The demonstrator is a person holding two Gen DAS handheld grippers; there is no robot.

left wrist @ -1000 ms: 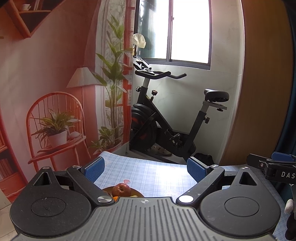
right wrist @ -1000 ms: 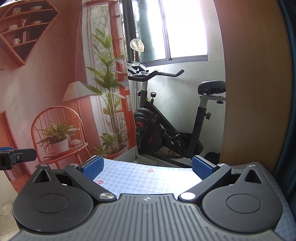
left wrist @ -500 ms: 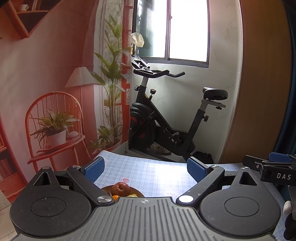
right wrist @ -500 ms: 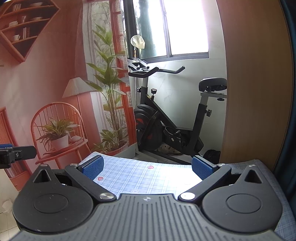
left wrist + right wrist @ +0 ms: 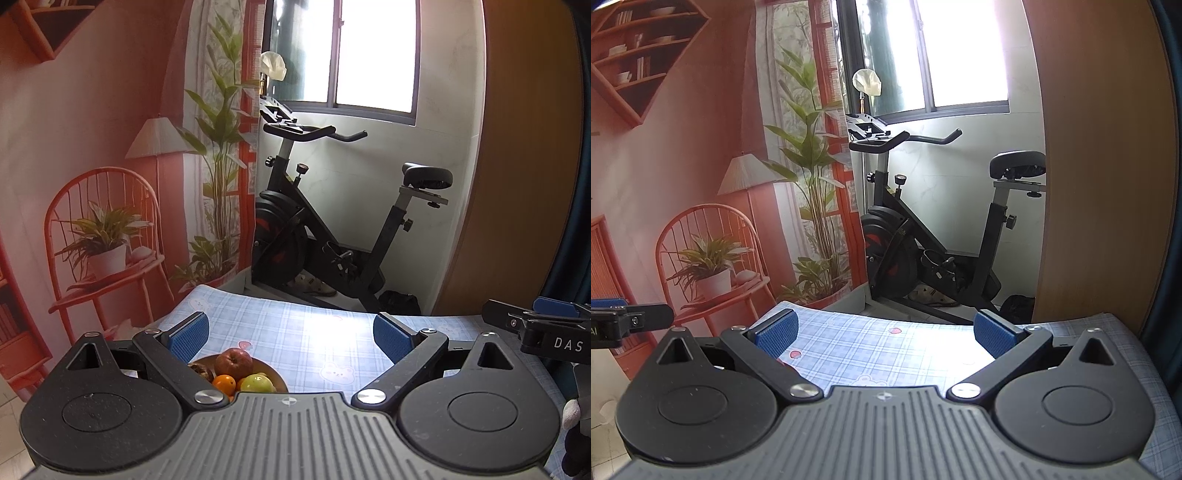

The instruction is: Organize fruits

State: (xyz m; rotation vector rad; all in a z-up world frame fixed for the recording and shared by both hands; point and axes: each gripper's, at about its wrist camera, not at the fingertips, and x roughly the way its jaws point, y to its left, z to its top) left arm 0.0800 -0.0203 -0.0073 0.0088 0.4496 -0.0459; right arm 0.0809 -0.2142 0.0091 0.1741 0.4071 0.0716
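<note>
Fruits, assorted, heaped in a shallow brown round bowl that is set on the blue-and-white checked table.

Contents, placed relative to the bowl: a red, slightly blotched round apple at the far side, uppermost; a small glossy orange citrus fruit at the near left; a yellow-green smooth round fruit at the near middle; a dark brown rough-looking item at the left edge, kind not to be told. The near part of the bowl is hidden behind the gripper body.

Handling, as judged: the apple is taken to be firm, moderately heavy and smooth-skinned, so a hold across its widest girth is advised, with the pads on opposite flanks. The citrus fruit is expected to be lighter and to yield a little; a gentle hold across its middle would suit. All pieces are round and may roll or slip if pinched off-centre. The heap may be disturbed if a lower fruit is lifted first.

The left gripper is held above and just short of the bowl, its blue ribbed pads wide apart and nothing between them. The right gripper is held well to the right of the bowl, over bare cloth, likewise spread wide and empty; the bowl is not seen in its view.
</note>
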